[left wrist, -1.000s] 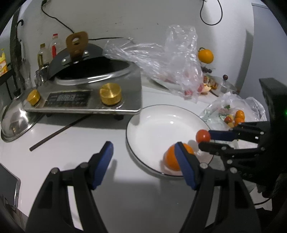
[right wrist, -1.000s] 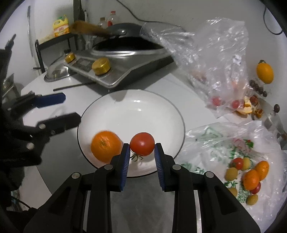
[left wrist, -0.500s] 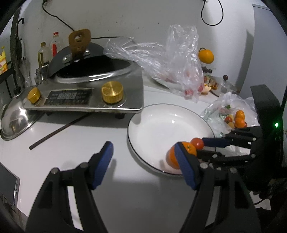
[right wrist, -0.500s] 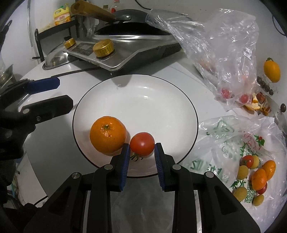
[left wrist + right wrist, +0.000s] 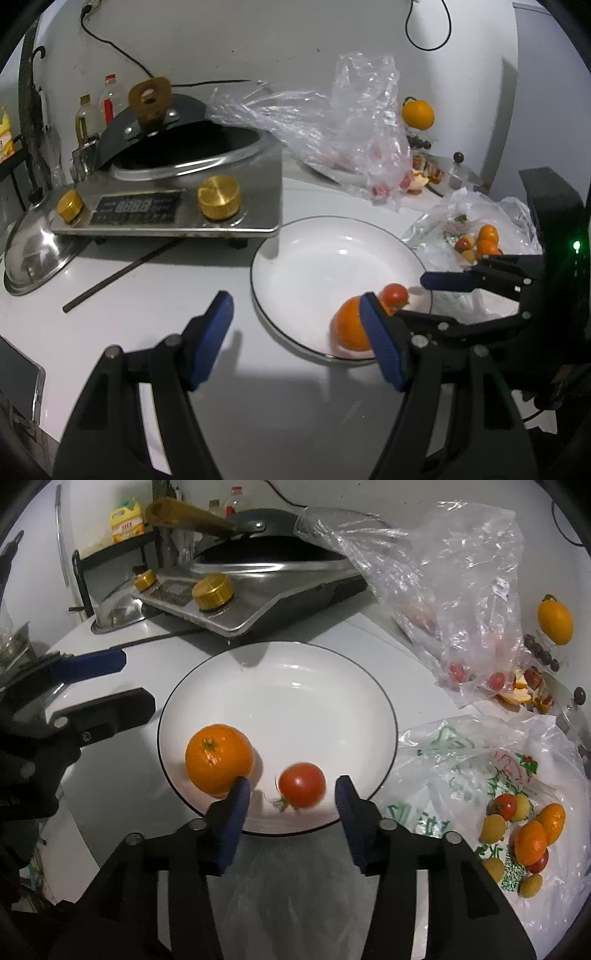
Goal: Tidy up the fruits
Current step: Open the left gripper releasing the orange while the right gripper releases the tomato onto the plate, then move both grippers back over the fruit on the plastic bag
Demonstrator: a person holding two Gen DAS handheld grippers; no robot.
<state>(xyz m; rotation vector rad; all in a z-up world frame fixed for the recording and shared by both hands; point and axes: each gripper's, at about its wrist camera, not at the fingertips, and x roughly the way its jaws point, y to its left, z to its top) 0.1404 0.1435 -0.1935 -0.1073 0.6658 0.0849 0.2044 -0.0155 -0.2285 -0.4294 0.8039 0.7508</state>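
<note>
Step in hand: release of a tomato (image 5: 302,785) onto the white plate (image 5: 280,672); this looked like the end of one carry-and-drop in the fruit sorting.
Right claw: the right claw (image 5: 291,801) had just been opening, its blue pads now clear of the tomato on both sides. The tomato lay between them, unpressed, so it was released and not gripped.
Tomato: it sat on the near part of the plate, slightly blurred, so it may have been rolling or settling; its green stem end pointed toward the claw.
Orange: an orange (image 5: 218,757) rested on the plate just beside the tomato, close to the right claw's left pad, whether touching it I could not tell.
Left claw: the left claw (image 5: 295,332) hovered spread and empty over the surface (image 5: 155,295) at the plate's near edge, one pad in front of the orange in its own view.
Remaining fruit: more small tomatoes, oranges and yellow fruit lay on the printed plastic bag (image 5: 480,760) to the right of the plate; a clear bag (image 5: 443,572) behind held a few red pieces.
Progress: early, by my reading, with two fruits on the plate and many on the bag.
Next move calls for: drawing the right claw back and up without nudging the tomato or the orange, then swinging right to the bag for another piece; the small round fruit there lay crowded together, so a clean single pick would need care.
</note>
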